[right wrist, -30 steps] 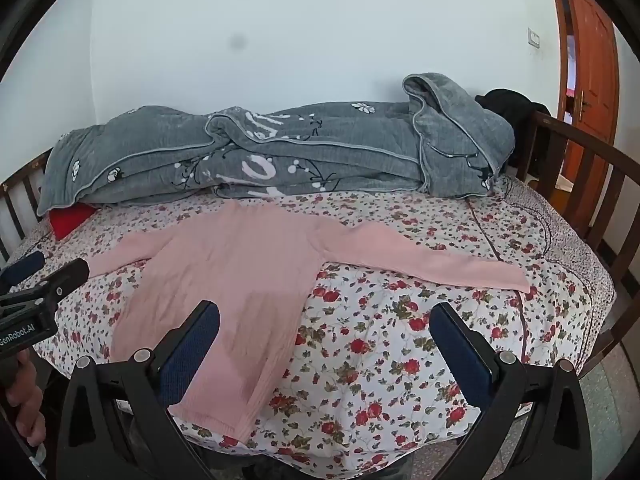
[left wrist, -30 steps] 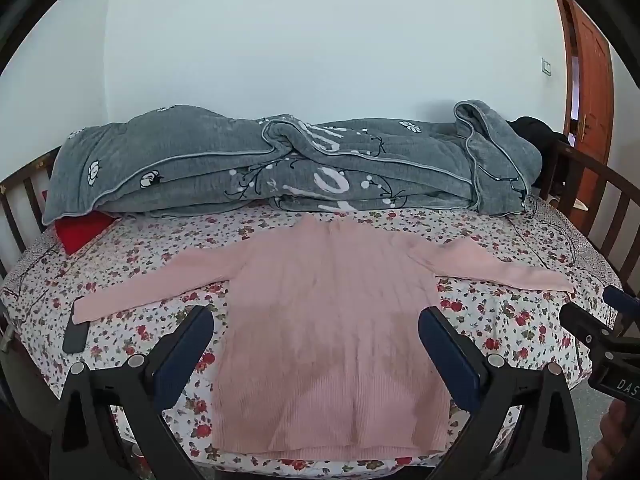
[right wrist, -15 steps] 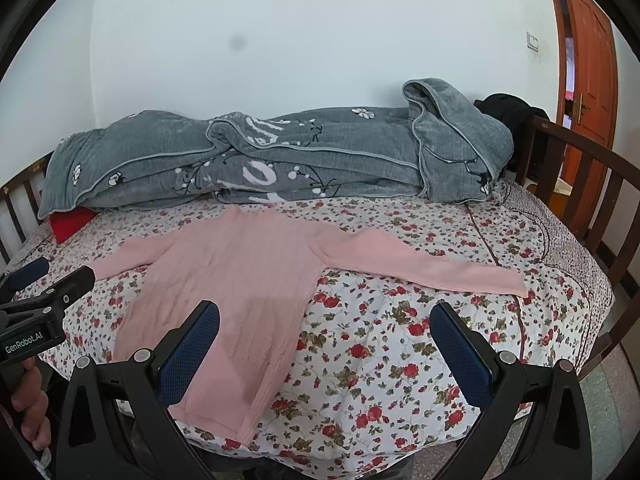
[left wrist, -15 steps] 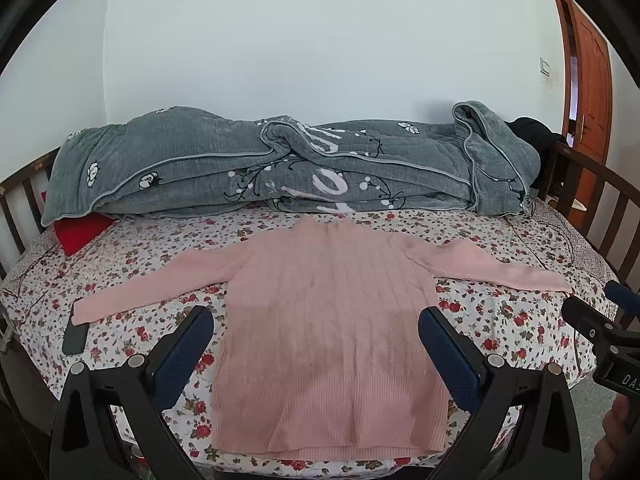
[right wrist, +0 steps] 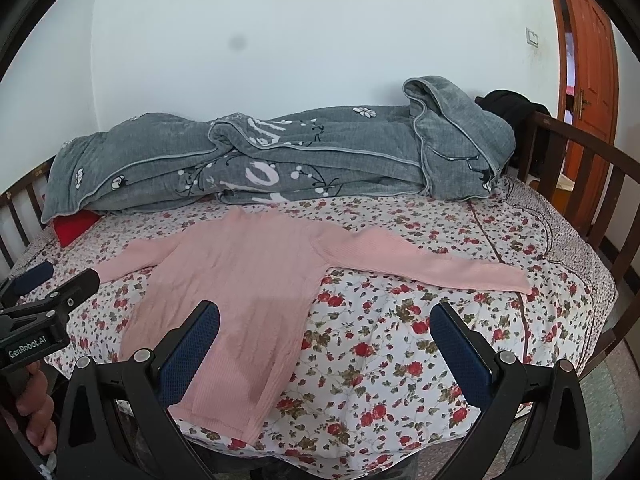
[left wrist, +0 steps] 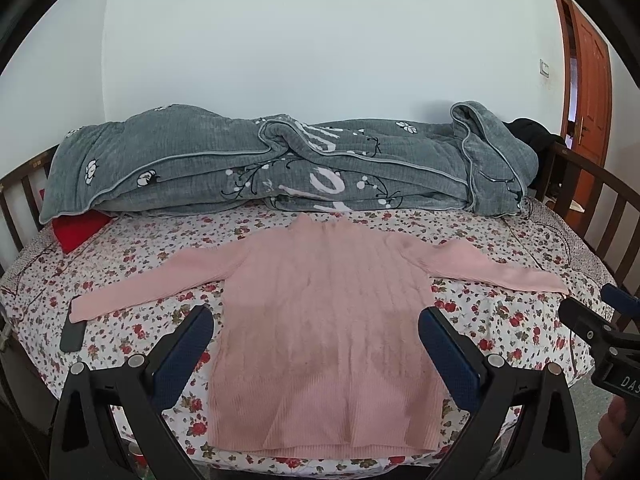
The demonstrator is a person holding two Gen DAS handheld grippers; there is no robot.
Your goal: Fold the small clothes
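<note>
A pink sweater [left wrist: 328, 320] lies flat on the bed [left wrist: 500, 320], front up, its hem at the near edge and its collar toward the far side. Both sleeves are spread wide: one runs out to the left, its cuff ending just beside a dark phone [left wrist: 73, 334] on the floral sheet, and the other stretches well to the right.

The left hand-held gripper [left wrist: 316, 344] hangs just off the near edge of the bed, in line with the sweater's lower half, its blue-padded fingers [left wrist: 184, 354] spread wide with nothing between them. The right hand-held gripper [right wrist: 326, 344] is also wide open and holds nothing; it sits further right, facing the bare flowered sheet beside the sweater's right side (the long right sleeve lies beyond it).

Along the far side of the bed a grey quilt [left wrist: 280, 164] with white flower prints is rolled in a long heap against the wall. A red cushion [left wrist: 78, 230] pokes out under its left end, and something black [right wrist: 508, 110] is draped at the right end by the wooden rail [right wrist: 580, 168]. An orange-brown door [right wrist: 588, 60] stands at the far right.
</note>
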